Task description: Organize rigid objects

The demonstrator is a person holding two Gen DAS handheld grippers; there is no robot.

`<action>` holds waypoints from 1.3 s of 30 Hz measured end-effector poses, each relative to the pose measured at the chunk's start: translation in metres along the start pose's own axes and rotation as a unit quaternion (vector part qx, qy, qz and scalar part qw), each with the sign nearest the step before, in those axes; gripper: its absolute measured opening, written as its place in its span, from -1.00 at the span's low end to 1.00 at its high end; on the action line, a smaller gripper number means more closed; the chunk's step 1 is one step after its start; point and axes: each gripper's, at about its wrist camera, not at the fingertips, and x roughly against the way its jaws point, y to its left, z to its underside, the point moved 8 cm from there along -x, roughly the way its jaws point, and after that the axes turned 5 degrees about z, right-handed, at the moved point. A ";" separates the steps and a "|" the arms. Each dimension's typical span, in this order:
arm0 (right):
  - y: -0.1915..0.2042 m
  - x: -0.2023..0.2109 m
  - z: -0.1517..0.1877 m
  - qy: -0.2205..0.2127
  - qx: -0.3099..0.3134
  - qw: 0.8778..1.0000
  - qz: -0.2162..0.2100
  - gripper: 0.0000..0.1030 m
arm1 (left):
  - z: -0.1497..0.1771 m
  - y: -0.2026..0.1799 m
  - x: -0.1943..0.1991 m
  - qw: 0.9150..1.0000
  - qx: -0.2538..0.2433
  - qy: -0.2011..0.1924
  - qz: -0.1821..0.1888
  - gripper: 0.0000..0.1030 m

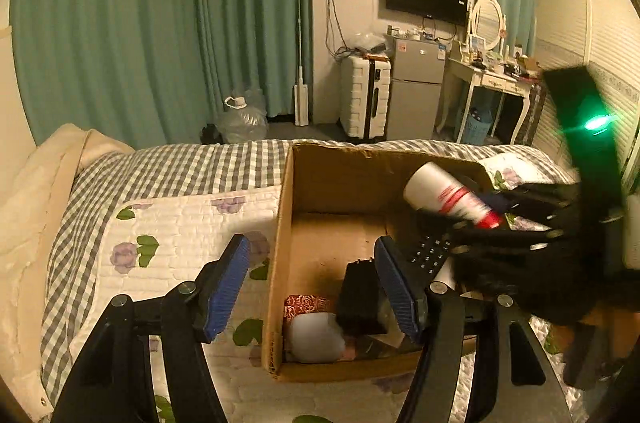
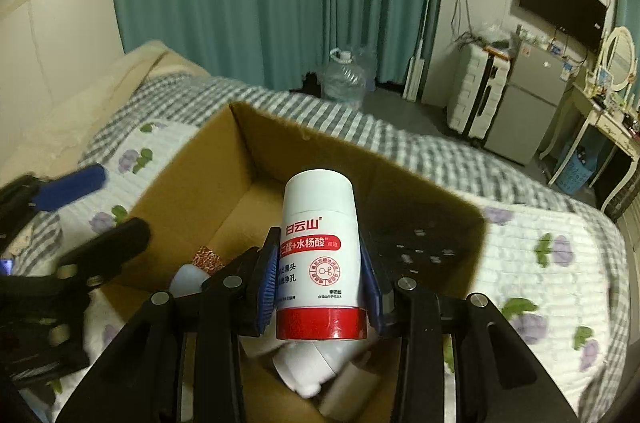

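We have the white bottle [image 2: 320,255] with the red band pinched in our right gripper [image 2: 322,283], and it hangs over the open cardboard box [image 2: 240,159] on the bed [image 2: 560,263]. We think this is the putting-in step: the bottle is held above the box but not set down yet. In the right wrist view the bottle sits in the middle, its white cap pointing to 12 o'clock and its red band at 6 o'clock. The two blue pads [image 2: 269,283] press on its sides, so those fingers are closed tight on it. Next we think we should lower it into a free spot and then let go gently. Things already lie in the box: a black block [image 1: 358,297], a white round thing [image 1: 316,337] and a small red patterned piece [image 1: 306,304]. Our left gripper [image 1: 316,283] is spread wide at 6 o'clock in its own view, holding nothing, with the box's left wall [image 1: 280,243] between its fingers.
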 end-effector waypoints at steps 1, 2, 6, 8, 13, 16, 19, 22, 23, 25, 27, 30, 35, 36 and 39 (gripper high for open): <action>0.001 -0.009 0.001 0.005 -0.004 1.000 -0.002 -0.31 | 0.001 0.001 0.000 1.000 0.000 -0.002 -0.002 0.31; 0.001 -0.015 0.002 0.009 -0.009 1.000 -0.002 -0.31 | 0.000 0.002 0.000 1.000 -0.001 -0.005 -0.005 0.31; -0.001 -0.023 0.005 0.008 -0.019 1.000 -0.001 0.01 | 0.000 0.001 0.002 1.000 -0.004 -0.013 -0.011 0.31; -0.006 -0.014 0.004 -0.003 -0.020 1.000 0.011 0.19 | -0.003 -0.002 0.007 1.000 -0.012 -0.022 -0.015 0.31; -0.023 0.032 -0.001 -0.026 -0.024 0.999 0.037 0.19 | -0.014 -0.008 0.032 0.999 -0.012 -0.039 -0.021 0.34; -0.029 0.070 -0.004 -0.044 -0.020 0.997 0.060 0.22 | -0.029 -0.017 0.071 0.997 -0.015 -0.070 -0.026 0.39; -0.034 0.117 -0.008 -0.067 -0.023 0.994 0.081 0.37 | -0.042 -0.022 0.114 0.994 -0.013 -0.105 -0.030 0.44; -0.035 0.162 -0.008 -0.091 -0.023 0.991 0.092 0.56 | -0.050 -0.026 0.151 0.991 -0.014 -0.127 -0.039 0.51; -0.033 0.180 -0.008 -0.101 -0.022 0.990 0.097 0.66 | -0.053 -0.026 0.168 0.989 -0.015 -0.137 -0.049 0.52; -0.029 0.211 -0.005 -0.119 -0.022 0.987 0.109 0.81 | -0.056 -0.027 0.189 0.987 -0.018 -0.148 -0.056 0.53; -0.026 0.239 0.000 -0.137 -0.023 0.983 0.117 0.92 | -0.057 -0.031 0.212 0.985 -0.022 -0.158 -0.058 0.54; -0.021 0.269 0.010 -0.151 -0.024 0.980 0.127 1.00 | -0.057 -0.035 0.238 0.982 -0.029 -0.173 -0.065 0.54; -0.020 0.296 0.022 -0.168 -0.037 0.973 0.154 1.00 | -0.054 -0.042 0.266 0.978 -0.037 -0.195 -0.058 0.55; -0.020 0.300 0.024 -0.177 -0.045 0.971 0.154 1.00 | -0.051 -0.042 0.268 0.978 -0.034 -0.197 -0.055 0.55; -0.019 0.304 0.035 -0.197 -0.068 0.968 0.143 1.00 | -0.037 -0.043 0.261 0.980 -0.027 -0.192 -0.045 0.55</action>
